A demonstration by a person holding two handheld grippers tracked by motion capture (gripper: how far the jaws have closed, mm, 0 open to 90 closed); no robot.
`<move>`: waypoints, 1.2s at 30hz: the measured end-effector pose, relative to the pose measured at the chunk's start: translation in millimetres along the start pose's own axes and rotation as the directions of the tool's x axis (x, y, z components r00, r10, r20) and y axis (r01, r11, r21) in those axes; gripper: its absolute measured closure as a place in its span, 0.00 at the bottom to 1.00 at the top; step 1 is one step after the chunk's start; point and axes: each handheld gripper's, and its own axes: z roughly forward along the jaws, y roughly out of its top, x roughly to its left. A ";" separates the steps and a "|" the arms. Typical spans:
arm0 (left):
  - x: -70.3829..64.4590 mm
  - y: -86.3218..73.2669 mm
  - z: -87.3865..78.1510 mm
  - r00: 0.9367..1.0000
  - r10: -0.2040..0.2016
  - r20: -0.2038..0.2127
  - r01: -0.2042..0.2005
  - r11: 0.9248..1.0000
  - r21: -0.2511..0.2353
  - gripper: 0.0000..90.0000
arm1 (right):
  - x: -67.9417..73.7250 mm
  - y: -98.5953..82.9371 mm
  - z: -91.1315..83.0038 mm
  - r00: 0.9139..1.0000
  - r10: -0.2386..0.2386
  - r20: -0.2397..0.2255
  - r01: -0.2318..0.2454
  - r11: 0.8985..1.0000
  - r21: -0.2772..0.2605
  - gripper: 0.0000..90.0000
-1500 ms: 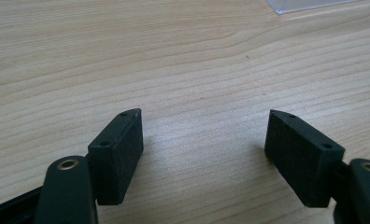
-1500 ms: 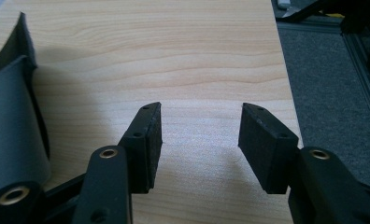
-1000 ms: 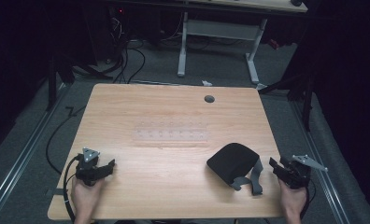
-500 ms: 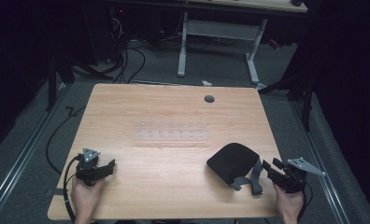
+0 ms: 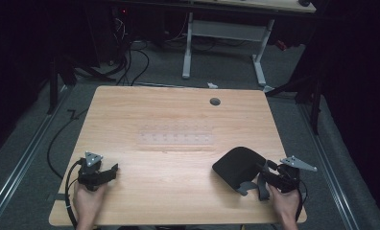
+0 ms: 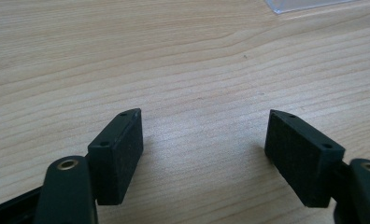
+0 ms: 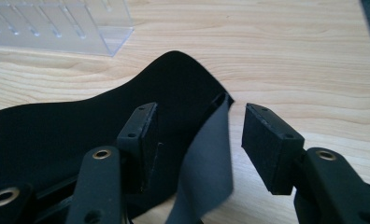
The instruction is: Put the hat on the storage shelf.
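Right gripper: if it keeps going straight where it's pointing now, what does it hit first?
Likely the grey strap of the black eye mask: it lies between the open right gripper jaws, the mask body just beyond. The clear rack sits farther off, left of that line.

This looks like a lab or test room. A bare wooden desk [image 5: 178, 120] with a cable hole [image 5: 215, 101] stands on grey carpet [image 5: 29, 158], ringed by dark curtains [image 5: 15, 57], with loose cables [image 5: 130, 62] and a second desk's white legs [image 5: 188, 48] behind.

eye mask [image 5: 237, 165] on table [image 5: 178, 115] front-right | clear rack [image 5: 176, 139] mid-table
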 end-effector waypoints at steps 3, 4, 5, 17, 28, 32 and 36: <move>-0.1 0.0 -0.1 1.000 0.001 0.001 -0.001 1.000 0.000 0.32 | -0.7 -0.2 7.7 1.000 0.007 -0.008 -0.007 1.000 0.019 0.51; -0.1 -0.1 -0.1 1.000 0.001 0.001 -0.001 1.000 0.001 0.32 | -1.7 -0.6 10.9 1.000 -0.003 -0.001 0.003 1.000 0.024 0.51; -0.1 -0.1 -0.1 1.000 0.001 0.002 -0.001 1.000 0.001 0.32 | -2.1 -1.0 13.3 1.000 0.003 -0.001 -0.003 0.999 0.033 0.51; -0.3 -0.2 -0.5 1.000 0.004 0.007 -0.004 1.000 0.003 0.32 | -5.0 -4.4 28.6 0.997 0.018 -0.078 -0.012 0.997 0.082 0.58; -0.5 -0.2 -0.5 1.000 0.003 0.006 -0.003 1.000 0.003 0.32 | -7.1 -6.3 28.6 0.989 0.020 -0.150 -0.007 0.996 0.084 0.76; -0.4 -0.3 -0.5 1.000 0.003 0.006 -0.003 1.000 0.003 0.32 | -7.3 -8.1 29.7 0.984 0.024 -0.174 -0.008 0.995 0.095 0.79; -0.4 -0.2 -0.5 1.000 0.003 0.006 -0.003 1.000 0.003 0.32 | -6.0 -10.4 28.7 0.980 0.006 -0.200 0.015 0.994 0.107 0.84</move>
